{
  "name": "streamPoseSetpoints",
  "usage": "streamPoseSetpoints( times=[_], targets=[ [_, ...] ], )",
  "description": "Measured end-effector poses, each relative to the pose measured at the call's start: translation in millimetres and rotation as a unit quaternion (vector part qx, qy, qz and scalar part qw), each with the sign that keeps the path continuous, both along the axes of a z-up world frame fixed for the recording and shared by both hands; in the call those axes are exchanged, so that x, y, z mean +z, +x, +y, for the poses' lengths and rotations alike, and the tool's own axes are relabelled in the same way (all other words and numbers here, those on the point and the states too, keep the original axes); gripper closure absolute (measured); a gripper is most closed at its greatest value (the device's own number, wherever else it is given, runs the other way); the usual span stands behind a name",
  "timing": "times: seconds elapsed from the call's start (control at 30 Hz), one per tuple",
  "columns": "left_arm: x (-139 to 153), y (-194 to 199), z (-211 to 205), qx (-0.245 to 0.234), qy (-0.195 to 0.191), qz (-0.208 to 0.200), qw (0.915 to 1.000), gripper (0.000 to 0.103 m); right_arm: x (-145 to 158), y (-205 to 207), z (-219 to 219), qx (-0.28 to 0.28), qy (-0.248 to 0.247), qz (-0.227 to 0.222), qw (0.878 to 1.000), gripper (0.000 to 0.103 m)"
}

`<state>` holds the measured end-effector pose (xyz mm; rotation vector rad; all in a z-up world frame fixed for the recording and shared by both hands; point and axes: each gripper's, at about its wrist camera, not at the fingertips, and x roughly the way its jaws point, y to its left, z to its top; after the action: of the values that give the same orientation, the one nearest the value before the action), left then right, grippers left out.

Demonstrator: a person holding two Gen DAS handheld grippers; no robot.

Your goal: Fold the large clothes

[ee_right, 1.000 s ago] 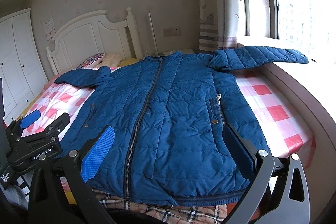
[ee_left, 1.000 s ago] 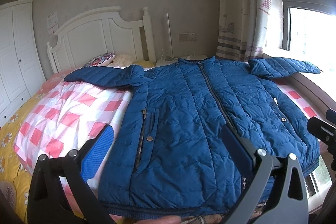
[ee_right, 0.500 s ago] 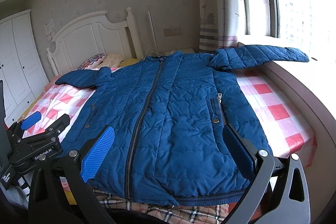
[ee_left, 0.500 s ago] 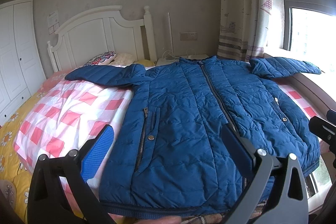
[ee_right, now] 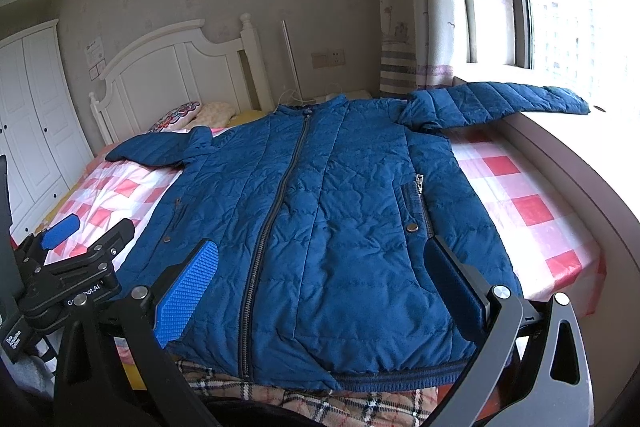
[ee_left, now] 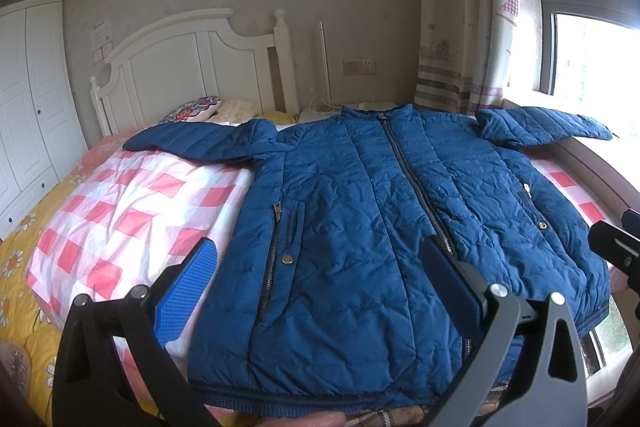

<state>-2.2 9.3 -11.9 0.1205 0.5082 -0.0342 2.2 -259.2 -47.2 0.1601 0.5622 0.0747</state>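
Note:
A large blue quilted jacket lies flat and zipped on the bed, front up, collar toward the headboard, both sleeves spread out. It also shows in the right wrist view. Its right sleeve rests on the window sill. My left gripper is open and empty, above the hem on the jacket's left half. My right gripper is open and empty, above the hem on the right half. The left gripper shows at the left of the right wrist view.
The bed has a pink-and-white checked sheet and a yellow flowered quilt. A white headboard and pillows stand at the far end. A white wardrobe is at left, a window sill at right. A plaid blanket lies under the hem.
Both grippers have shifted slightly. The jacket has not moved and both grippers stay open.

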Motion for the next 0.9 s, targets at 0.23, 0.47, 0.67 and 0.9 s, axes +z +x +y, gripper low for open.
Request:
streamPoseSetpoints(
  times=[0.23, 0.47, 0.67, 0.9],
  targets=[
    [-7, 2, 1, 0.001, 0.001, 0.012, 0.9999, 0.002, -6, 5, -5, -0.005, 0.008, 0.009, 1.000, 0.004],
    [-19, 41, 0, -0.011, -0.017, 0.078, 0.9968, 0.002, -15, 38, -24, -0.010, -0.008, 0.027, 1.000, 0.004],
    [-38, 162, -14, -0.041, 0.012, 0.161, 0.9860, 0.002, -26, 119, -96, -0.090, 0.020, 0.066, 0.994, 0.004],
    [-60, 303, -9, 0.022, 0.021, 0.163, 0.9861, 0.002, -46, 225, -191, -0.192, 0.069, 0.087, 0.975, 0.004]
  ],
)
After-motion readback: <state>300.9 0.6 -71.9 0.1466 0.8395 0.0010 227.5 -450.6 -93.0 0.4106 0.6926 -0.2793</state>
